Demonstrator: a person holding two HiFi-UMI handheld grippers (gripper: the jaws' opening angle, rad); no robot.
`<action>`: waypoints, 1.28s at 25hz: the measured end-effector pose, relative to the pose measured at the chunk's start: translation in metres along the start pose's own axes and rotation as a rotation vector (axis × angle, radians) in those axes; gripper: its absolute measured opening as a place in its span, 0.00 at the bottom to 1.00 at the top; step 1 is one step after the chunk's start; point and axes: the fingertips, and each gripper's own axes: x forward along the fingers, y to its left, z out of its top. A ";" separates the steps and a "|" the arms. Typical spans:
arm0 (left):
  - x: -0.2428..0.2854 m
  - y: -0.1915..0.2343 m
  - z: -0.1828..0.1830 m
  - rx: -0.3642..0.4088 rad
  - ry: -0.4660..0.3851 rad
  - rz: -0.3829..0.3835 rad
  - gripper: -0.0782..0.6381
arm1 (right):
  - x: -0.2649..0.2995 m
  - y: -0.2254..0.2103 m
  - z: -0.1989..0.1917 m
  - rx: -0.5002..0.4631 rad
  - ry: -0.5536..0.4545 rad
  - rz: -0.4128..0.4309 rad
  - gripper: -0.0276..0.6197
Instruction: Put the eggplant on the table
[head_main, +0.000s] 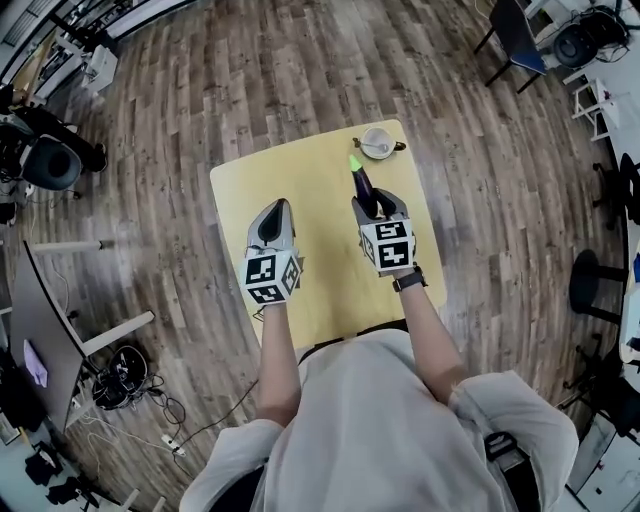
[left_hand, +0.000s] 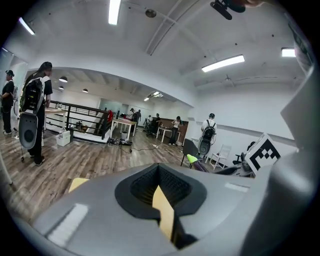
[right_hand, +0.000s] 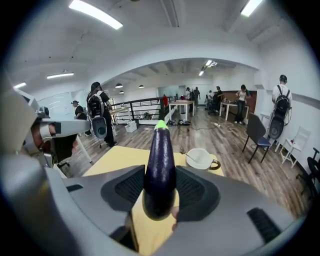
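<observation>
Head view, looking steeply down: we see a person standing at the near edge of a small yellow bench (head_main: 320, 290), both forearms reaching forward side by side over its top. The right gripper (head_main: 378, 205) is clamped on the eggplant (head_main: 362, 183), a dark purple one whose green stem end points away from the person towards a white cup (head_main: 378, 143) with a spoon at the far edge. In the right gripper view the jaws press on both flanks of the eggplant's thick end, and the rest sticks out ahead, above the bench and not yet resting on it as far as we can judge. The left gripper (head_main: 278, 210) hangs just beside it, its jaws drawn together on nothing. We judge this to be the carrying step, late in the task: the next move calls for lowering the eggplant until it lies on bare bench, short of the cup, then parting the jaws. The right gripper tilts nose-down towards the bench, while the left gripper points closer to level, out across the room.
</observation>
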 end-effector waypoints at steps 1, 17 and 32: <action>0.004 0.001 -0.005 -0.005 0.010 0.000 0.12 | 0.006 0.000 -0.005 0.002 0.017 0.004 0.34; 0.049 0.020 -0.049 -0.070 0.100 0.019 0.12 | 0.087 -0.018 -0.095 0.094 0.283 0.010 0.34; 0.056 0.021 -0.080 -0.098 0.151 0.031 0.12 | 0.115 -0.011 -0.121 0.086 0.411 0.046 0.37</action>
